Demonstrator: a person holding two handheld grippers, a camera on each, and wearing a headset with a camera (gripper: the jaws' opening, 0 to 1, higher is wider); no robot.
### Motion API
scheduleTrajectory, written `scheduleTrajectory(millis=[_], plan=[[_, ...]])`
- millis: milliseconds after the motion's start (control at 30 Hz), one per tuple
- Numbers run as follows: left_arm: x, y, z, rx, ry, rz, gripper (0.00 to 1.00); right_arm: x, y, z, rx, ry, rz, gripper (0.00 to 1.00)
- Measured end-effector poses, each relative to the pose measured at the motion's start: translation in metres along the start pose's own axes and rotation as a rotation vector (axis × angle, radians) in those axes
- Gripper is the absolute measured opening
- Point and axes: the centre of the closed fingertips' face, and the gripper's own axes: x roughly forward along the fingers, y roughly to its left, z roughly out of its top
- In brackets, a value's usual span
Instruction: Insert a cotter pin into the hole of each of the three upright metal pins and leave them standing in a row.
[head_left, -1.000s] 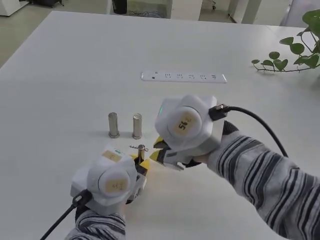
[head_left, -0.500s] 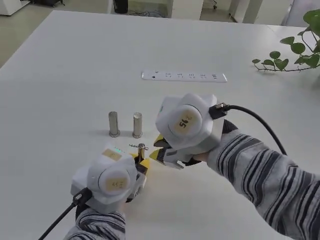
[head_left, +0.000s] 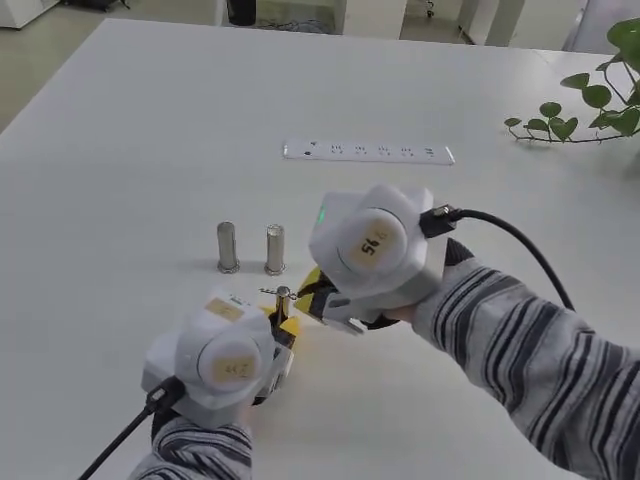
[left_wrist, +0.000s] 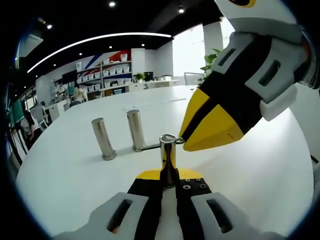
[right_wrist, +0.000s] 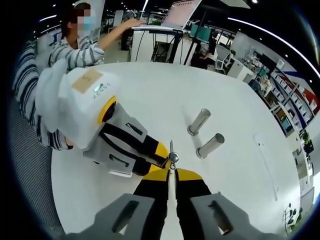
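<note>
Both clamped, left claw on metal pin, right claw with cotter pin, nearer

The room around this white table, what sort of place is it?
Probably an open-plan office or lab: shelves of boxes and monitors stand in the background, and a power strip lies on the large white table.
</note>
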Motion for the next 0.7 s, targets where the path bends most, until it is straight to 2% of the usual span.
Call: scheduleTrajectory(millis=[333,400,500,567,700], plan=[[0.001,0.001,0.001,-0.012,-0.006,0.024,0.05,0.001,-0.002,0.0,0.014,-0.001,-0.008,0.0],[0.001,0.001,0.001,-0.013,-0.007,0.027,0.05,0.001,-0.004,-0.001,0.027,-0.001,-0.02,0.05],[0.0,0.003,0.0,-0.019,-0.005,0.035,0.05,-0.001,-0.008,-0.005,0.058,-0.002,-0.036,0.09],[0.001,0.005,0.001,-0.024,-0.007,0.036,0.05,-0.002,-0.01,-0.007,0.108,-0.017,-0.047,0.12],[0.0,0.016,0.001,-0.019,-0.003,0.055,0.05,-0.005,-0.016,-0.012,0.169,-0.026,-0.059,0.16]])
